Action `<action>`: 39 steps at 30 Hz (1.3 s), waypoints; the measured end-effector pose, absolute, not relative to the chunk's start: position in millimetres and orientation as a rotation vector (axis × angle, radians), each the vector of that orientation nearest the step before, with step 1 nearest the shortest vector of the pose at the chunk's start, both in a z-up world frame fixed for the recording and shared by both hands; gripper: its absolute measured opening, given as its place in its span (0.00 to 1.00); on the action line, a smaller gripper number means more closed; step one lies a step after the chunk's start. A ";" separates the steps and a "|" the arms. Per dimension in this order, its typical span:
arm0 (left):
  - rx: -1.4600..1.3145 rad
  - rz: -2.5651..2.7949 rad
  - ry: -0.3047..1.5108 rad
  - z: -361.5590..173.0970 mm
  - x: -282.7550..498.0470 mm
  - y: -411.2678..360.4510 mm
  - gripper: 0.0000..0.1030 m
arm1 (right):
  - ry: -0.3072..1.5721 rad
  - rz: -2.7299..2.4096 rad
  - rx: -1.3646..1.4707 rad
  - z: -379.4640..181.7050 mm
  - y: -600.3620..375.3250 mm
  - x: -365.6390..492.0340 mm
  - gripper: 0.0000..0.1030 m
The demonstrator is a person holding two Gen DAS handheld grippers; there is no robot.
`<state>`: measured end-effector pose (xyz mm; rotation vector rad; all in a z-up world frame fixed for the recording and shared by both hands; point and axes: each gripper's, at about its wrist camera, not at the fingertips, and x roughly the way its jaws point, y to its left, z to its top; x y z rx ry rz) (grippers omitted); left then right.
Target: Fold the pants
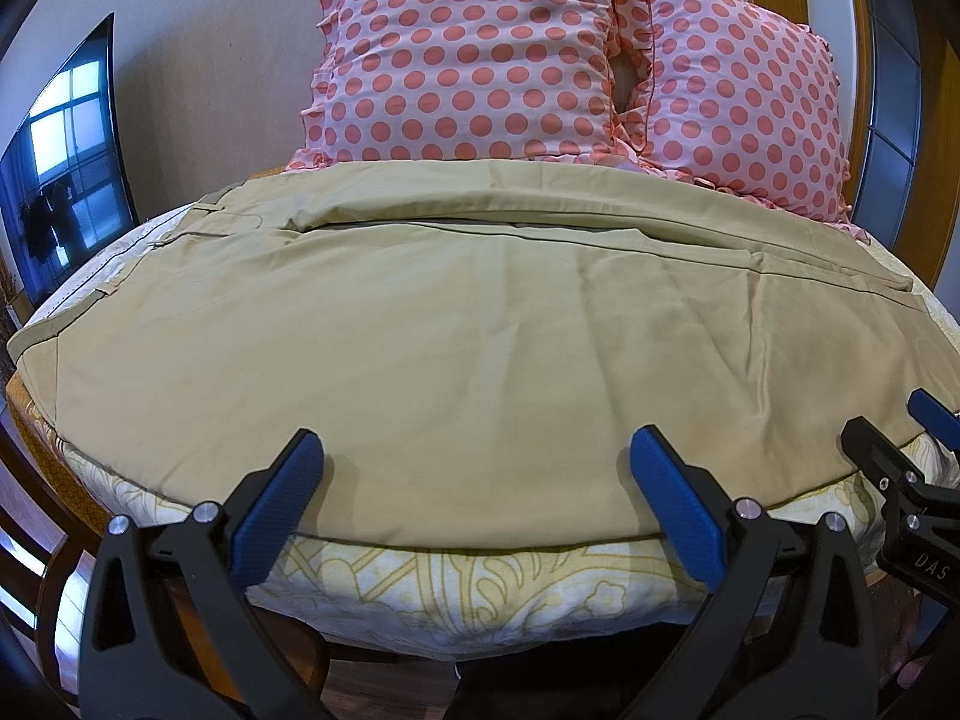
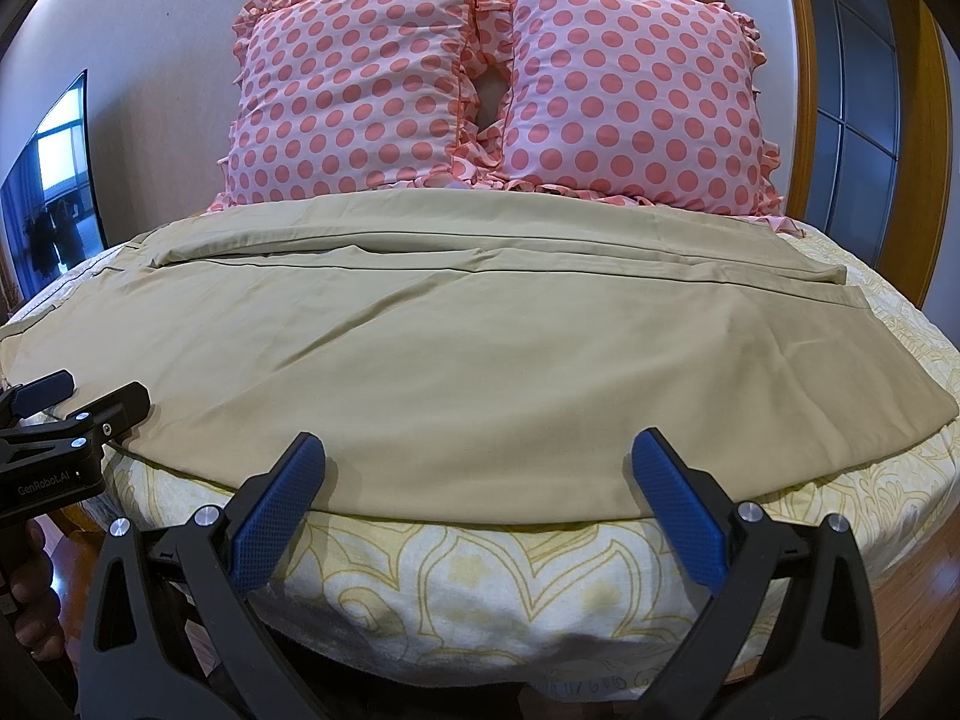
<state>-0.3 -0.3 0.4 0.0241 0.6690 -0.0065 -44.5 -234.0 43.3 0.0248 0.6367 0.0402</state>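
I see khaki cotton pants (image 1: 456, 324) lying flat across a bed with a cream and yellow patterned sheet (image 1: 432, 588), long axis running left to right, waistband to my left, leg hems to my right. My left tool (image 1: 474, 468) hangs at the near edge, fingers apart, holding nothing. My right tool (image 2: 477, 468) is likewise spread wide. Two pink polka-dot ruffled pillows (image 2: 480, 90) stand behind.
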 end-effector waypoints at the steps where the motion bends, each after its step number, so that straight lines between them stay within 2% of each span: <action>1: 0.024 -0.006 0.669 0.4 -0.4 -0.3 0.98 | 0.637 0.040 0.025 43.3 -234.0 -44.4 0.99; 12: 0.025 -0.014 0.674 1.4 0.5 0.1 0.98 | 0.654 0.058 0.024 42.0 -234.3 -44.1 0.99; 17: 0.012 -0.029 0.716 18.9 13.9 2.7 0.98 | 0.657 0.048 0.061 69.9 -262.1 -20.7 0.99; 22: -0.008 -0.013 0.668 42.4 38.8 9.2 0.98 | 0.647 -0.111 0.138 112.9 -331.9 67.5 0.99; 26: 0.003 0.002 0.624 62.9 62.1 3.9 0.98 | 0.716 -0.321 0.192 107.5 -393.0 159.6 0.99; 31: 0.019 0.007 0.595 76.3 88.6 -4.7 0.98 | 0.811 -0.535 0.285 81.4 -465.3 258.5 0.73; 36: -0.001 -0.013 0.600 76.4 106.3 -6.7 0.98 | 0.889 -0.678 0.432 46.7 -517.8 310.8 0.63; 39: 0.004 -0.021 0.615 71.0 113.3 -8.9 0.98 | 0.923 -0.719 0.382 33.0 -523.8 323.2 0.56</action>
